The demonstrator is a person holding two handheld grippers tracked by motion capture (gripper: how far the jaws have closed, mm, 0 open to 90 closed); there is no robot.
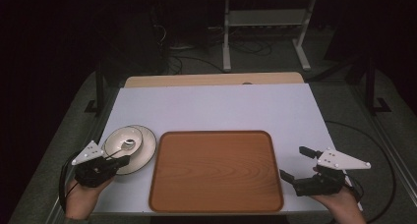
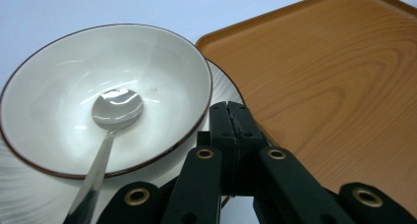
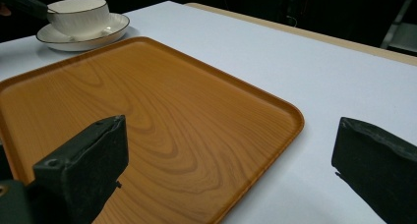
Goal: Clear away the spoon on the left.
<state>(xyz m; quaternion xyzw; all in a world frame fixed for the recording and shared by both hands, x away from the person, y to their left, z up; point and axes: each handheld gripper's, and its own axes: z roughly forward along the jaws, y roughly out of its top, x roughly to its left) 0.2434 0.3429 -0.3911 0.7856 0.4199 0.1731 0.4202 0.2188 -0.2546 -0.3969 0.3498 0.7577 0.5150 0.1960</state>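
Observation:
A white bowl [image 1: 117, 137] [image 2: 157, 71] with a dark rim stands on a white plate [image 1: 146, 148] [image 2: 222, 82] at the table's left. A metal spoon [image 1: 129, 144] [image 2: 117, 108] rests in the bowl, its handle leaning out over the near rim. My left gripper [image 1: 127, 159] [image 2: 231, 107] is shut; its tips hover over the plate's near side beside the bowl, with nothing seen between the pads. The spoon handle passes to the left of its jaws. A bare wooden tray [image 1: 216, 170] [image 2: 334, 86] [image 3: 147, 111] lies in the middle. My right gripper [image 1: 293, 162] [image 3: 231, 130] is open beside the tray's right edge.
A pale sheet [image 1: 221, 106] covers the table, and a wooden strip [image 1: 211, 79] shows along its far edge. Beyond it stand the legs of a metal frame [image 1: 226, 42] and cables on a dark floor. The bowl [image 3: 78, 15] and plate [image 3: 83, 37] appear far off in the right gripper view.

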